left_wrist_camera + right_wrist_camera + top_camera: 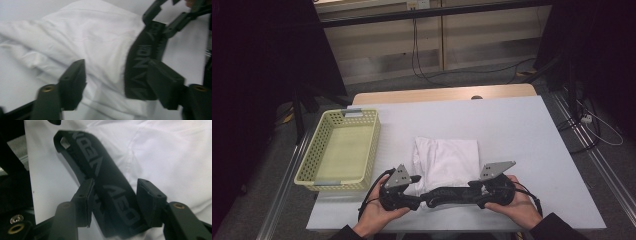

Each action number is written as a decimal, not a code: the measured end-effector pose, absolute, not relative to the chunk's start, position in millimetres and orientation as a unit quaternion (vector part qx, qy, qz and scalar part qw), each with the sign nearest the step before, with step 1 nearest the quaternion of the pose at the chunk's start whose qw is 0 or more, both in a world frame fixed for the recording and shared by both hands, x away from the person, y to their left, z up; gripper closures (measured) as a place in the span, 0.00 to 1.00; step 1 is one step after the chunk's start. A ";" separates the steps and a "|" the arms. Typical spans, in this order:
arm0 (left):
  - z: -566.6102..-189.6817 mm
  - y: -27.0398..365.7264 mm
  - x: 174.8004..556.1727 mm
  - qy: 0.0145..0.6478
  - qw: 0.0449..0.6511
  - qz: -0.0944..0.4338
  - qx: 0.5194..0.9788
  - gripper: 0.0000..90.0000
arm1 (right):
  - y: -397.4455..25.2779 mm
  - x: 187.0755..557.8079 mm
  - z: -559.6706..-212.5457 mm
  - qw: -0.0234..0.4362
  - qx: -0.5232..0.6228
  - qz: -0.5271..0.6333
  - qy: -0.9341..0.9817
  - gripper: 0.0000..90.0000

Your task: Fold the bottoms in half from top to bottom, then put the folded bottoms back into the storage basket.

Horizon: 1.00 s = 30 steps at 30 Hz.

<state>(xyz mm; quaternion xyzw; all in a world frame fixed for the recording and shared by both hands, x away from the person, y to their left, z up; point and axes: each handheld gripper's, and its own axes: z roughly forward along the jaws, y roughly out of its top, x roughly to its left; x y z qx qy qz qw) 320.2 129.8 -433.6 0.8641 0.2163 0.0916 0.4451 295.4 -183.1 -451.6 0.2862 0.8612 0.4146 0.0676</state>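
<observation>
A folded white garment point(447, 160) with a black lettered waistband point(451, 194) lies on the white table near its front edge. Held in the person's hands, the two grippers face each other along that waistband. My left gripper point(421, 199) point(117, 75) is open wide over the white cloth point(95, 40), and its right jaw rests by the waistband point(142, 62). My right gripper point(475, 197) point(115, 195) is open less wide, one jaw on each side of the waistband point(110, 182), close to its edges. The white cloth point(175, 157) lies beyond it.
A pale yellow perforated basket point(319, 132) stands at the table's left side with nothing in it. The white table top point(522, 130) stretches bare behind and to the right of the garment. Black stands and cables sit on the floor beyond the table.
</observation>
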 end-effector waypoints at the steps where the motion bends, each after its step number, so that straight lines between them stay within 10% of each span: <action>1: -433.2 131.5 322.1 0.222 0.447 0.093 0.861 0.29 | -182.7 296.2 -451.2 0.070 0.289 0.420 0.858 0.49; 9: -434.9 138.4 330.7 0.255 0.446 0.124 0.849 0.13 | -173.3 300.4 -452.2 0.089 0.290 0.424 0.853 0.36; 30: -440.6 142.8 344.5 0.280 0.442 0.144 0.840 0.06 | -160.4 298.4 -449.1 0.063 0.282 0.434 0.853 0.30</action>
